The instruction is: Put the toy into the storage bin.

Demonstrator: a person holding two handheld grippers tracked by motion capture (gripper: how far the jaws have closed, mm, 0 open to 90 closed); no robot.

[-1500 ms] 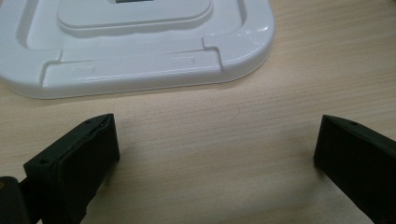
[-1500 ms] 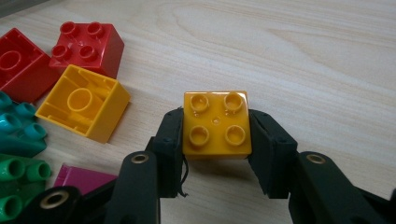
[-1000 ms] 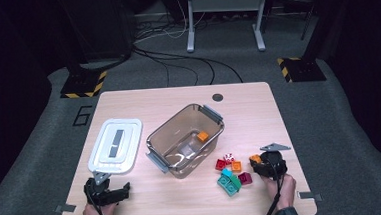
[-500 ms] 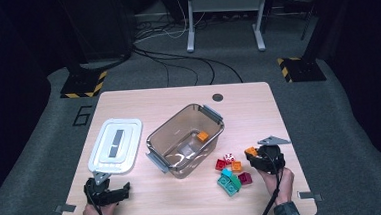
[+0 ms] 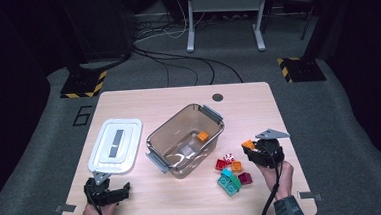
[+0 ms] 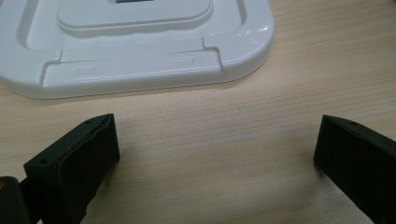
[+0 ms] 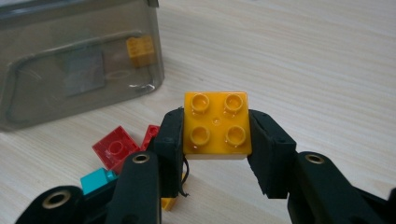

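My right gripper [image 7: 215, 140] is shut on an orange four-stud brick [image 7: 216, 124], held above the table to the right of the loose pile. In the high view that right gripper [image 5: 251, 148] is at the table's right side with the orange brick [image 5: 248, 144] at its tip. A clear grey tub [image 5: 185, 140] stands mid-table with one orange brick [image 5: 203, 136] inside; the right gripper view shows that tub [image 7: 79, 60] too. My left gripper [image 5: 114, 191] rests low at the front left, open, its jaws wide over bare wood in front of the white lid [image 6: 135, 46].
Loose bricks lie between tub and right gripper: red [image 5: 221, 164], orange [image 5: 236, 166], teal [image 5: 228, 181], green and dark red. The white lid [image 5: 115, 145] lies left of the tub. A dark round hole [image 5: 218, 97] marks the table's far edge.
The right gripper has risen and shifted a little left with the orange brick in it. The left gripper has stayed put.
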